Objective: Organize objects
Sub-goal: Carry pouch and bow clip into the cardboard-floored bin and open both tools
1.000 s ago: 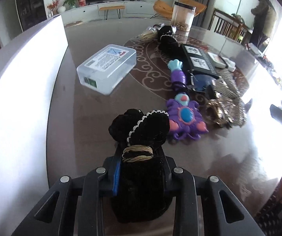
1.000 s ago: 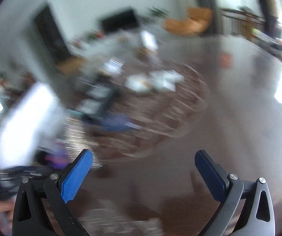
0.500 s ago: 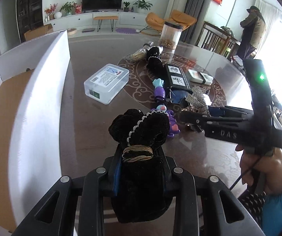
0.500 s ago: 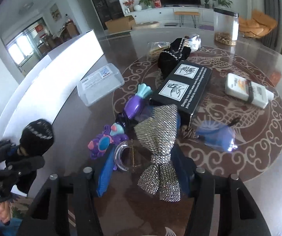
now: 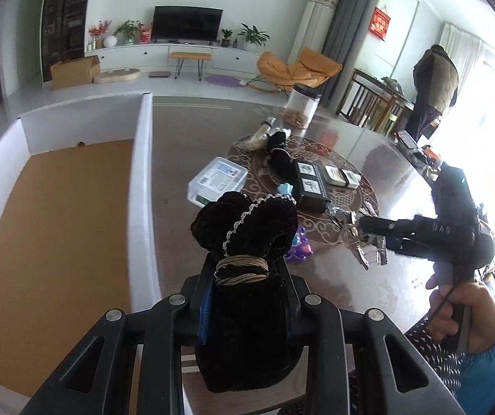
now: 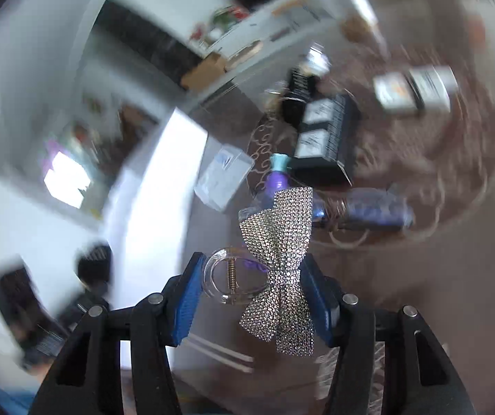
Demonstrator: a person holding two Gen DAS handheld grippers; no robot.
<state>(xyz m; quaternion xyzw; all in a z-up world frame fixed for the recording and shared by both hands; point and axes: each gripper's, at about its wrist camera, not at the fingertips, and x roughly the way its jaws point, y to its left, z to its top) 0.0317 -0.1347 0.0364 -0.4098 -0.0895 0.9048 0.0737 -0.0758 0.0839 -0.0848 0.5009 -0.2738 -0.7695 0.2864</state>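
Left hand-held gripper [image 5: 247, 297] clamped tight on black bow [image 5: 247, 242], up over tabletop [image 5: 192, 159] edge right by white box [image 5: 142, 186]. Right hand-held gripper [image 6: 252, 292] just closed partway, now pinching silver bow clip [image 6: 278, 252], lifted off tabletop near the black box [image 6: 327, 131].

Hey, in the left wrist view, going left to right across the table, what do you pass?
White box → clear plastic case → black printed box → white packet → right tool holding the sparkly bow clip.
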